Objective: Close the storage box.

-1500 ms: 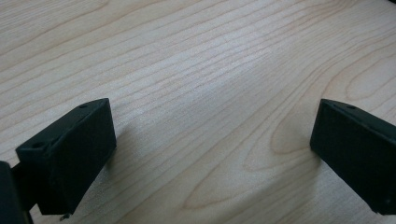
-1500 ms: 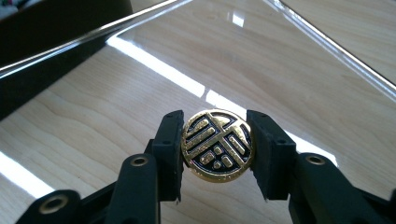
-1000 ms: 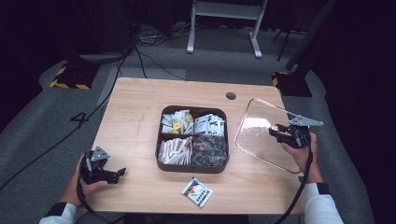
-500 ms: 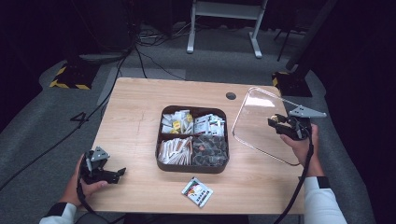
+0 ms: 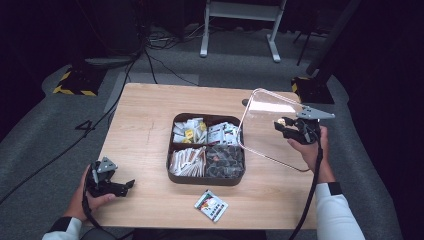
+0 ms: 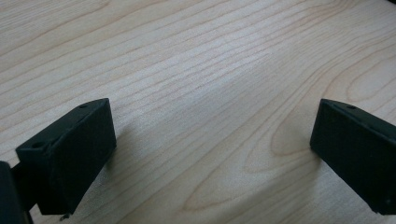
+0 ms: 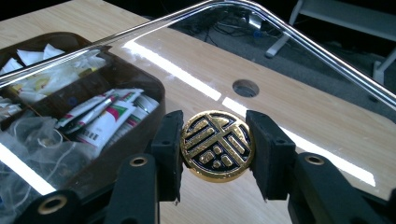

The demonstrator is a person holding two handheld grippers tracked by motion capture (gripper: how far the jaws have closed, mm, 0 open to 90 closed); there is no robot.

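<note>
Wood table [image 5: 150, 115], dark studio floor. Ctr: compartment box [image 5: 207, 149] w/ sachets. Right gripper [image 7: 215, 145] clamps gold knob [image 7: 217, 145], clear lid [image 5: 270, 125] tilted at frame right, prob. for access. Left gripper [image 6: 210, 154] wide, empty.

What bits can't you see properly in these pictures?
- Print on the packets in the box: too small in the high view; in the right gripper view, blurred behind the clear lid.
- Label of the loose packet on the table: too small, high view.
- Right gripper body: cut off by the bottom edge, right gripper view.
- Left gripper: just its two jaws show over bare wood, left gripper view.
</note>
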